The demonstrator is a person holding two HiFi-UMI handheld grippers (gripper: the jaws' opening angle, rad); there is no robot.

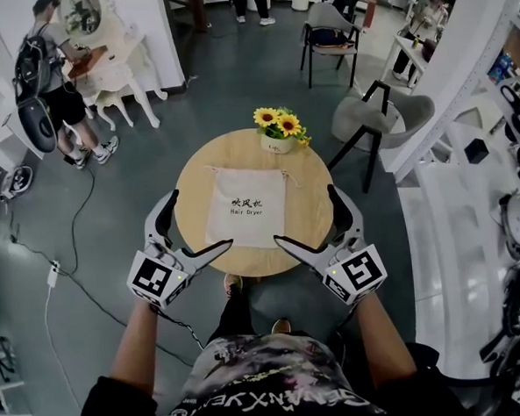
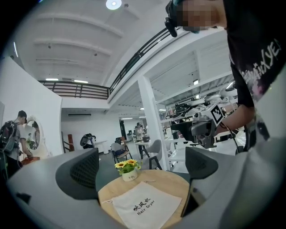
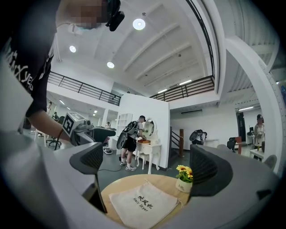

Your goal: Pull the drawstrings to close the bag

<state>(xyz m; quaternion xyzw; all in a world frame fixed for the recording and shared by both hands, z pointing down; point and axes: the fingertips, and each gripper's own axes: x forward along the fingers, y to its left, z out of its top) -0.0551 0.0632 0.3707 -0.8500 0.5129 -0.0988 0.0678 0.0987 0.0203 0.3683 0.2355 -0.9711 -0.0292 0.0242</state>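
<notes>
A beige drawstring bag (image 1: 247,205) printed "Hair Dryer" lies flat on the round wooden table (image 1: 197,182); its thin drawstrings trail off the far corners beside the flowers. The bag (image 2: 145,205) also shows low in the left gripper view and, as the bag (image 3: 144,204), in the right gripper view. My left gripper (image 1: 193,224) is open at the table's near left edge, above and short of the bag. At the near right edge my right gripper (image 1: 308,217) is open too. Nothing is between either pair of jaws.
A small white pot of sunflowers (image 1: 280,128) stands at the table's far edge, just beyond the bag. Grey chairs (image 1: 373,117) stand to the right, white shelving (image 1: 479,198) further right. A person (image 1: 54,79) stands at a white dresser far left. Cables (image 1: 62,276) cross the floor.
</notes>
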